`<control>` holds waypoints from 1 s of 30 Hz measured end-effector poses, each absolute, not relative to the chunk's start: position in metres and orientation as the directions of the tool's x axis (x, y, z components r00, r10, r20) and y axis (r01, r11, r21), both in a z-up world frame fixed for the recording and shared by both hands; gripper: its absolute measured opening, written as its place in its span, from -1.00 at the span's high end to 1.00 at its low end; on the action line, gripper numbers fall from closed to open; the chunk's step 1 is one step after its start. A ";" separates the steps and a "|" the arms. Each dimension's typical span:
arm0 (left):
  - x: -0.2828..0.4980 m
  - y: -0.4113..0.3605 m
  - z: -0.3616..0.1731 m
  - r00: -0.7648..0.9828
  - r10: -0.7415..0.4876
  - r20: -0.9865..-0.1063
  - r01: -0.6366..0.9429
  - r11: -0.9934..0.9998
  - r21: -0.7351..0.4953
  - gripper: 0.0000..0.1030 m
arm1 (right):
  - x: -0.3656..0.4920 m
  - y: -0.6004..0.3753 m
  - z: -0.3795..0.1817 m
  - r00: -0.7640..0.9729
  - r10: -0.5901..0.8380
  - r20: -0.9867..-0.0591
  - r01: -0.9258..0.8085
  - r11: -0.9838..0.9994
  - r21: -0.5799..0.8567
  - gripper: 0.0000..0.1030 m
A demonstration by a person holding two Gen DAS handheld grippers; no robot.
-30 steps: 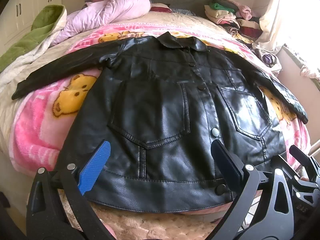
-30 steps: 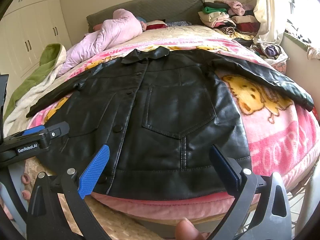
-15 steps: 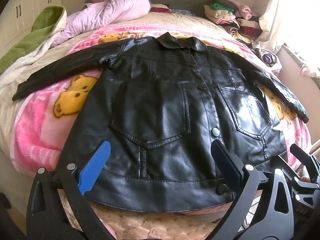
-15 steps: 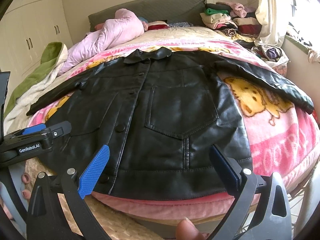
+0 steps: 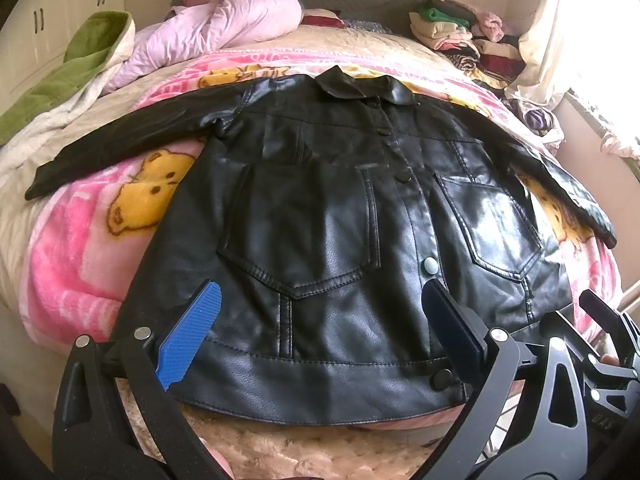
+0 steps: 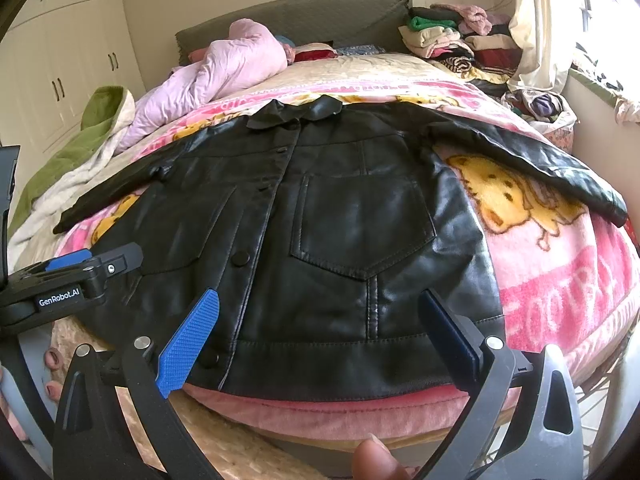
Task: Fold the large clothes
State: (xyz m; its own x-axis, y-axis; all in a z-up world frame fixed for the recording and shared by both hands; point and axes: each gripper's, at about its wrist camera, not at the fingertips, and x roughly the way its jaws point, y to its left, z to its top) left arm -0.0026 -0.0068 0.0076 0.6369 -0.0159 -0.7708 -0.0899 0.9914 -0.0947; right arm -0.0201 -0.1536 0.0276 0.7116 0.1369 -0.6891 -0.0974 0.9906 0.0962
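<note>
Bed (image 5: pixel 360 46) holds flat jacket (image 5: pixel 340 232) (grippers (image 5: pixel 320 328) (image 6: pixel 316 332) agape).

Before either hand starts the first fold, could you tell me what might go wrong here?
The black jacket looks glossy and stiff, so open left tongs or right tongs may slip off its hem, and folds may spring back. Its hem lies at the bed edge on the pink blanket, so a pull could drag it off. The tongs might also pinch the blanket along with the jacket.
</note>
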 end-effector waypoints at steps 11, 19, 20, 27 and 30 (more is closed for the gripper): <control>-0.002 -0.007 0.008 0.639 -0.017 -0.769 -0.087 0.992 -0.095 -0.83 | -0.021 -0.152 0.028 0.714 0.138 -0.686 -0.097 0.990 0.098 -0.92; -0.003 -0.006 0.008 0.641 -0.017 -0.768 -0.088 0.991 -0.096 -0.83 | -0.020 -0.149 0.030 0.714 0.147 -0.684 -0.099 0.989 0.108 -0.92; -0.003 -0.007 0.008 0.640 -0.016 -0.768 -0.089 0.992 -0.094 -0.83 | -0.019 -0.148 0.030 0.714 0.148 -0.684 -0.100 0.989 0.109 -0.92; -0.001 -0.007 0.009 0.644 -0.014 -0.765 -0.088 0.992 -0.092 -0.83 | -0.010 -0.138 0.036 0.711 0.167 -0.683 -0.119 0.986 0.117 -0.92; 0.005 0.000 0.017 0.646 -0.013 -0.763 -0.092 0.991 -0.095 -0.83 | -0.004 -0.135 0.040 0.713 0.174 -0.679 -0.128 0.985 0.117 -0.92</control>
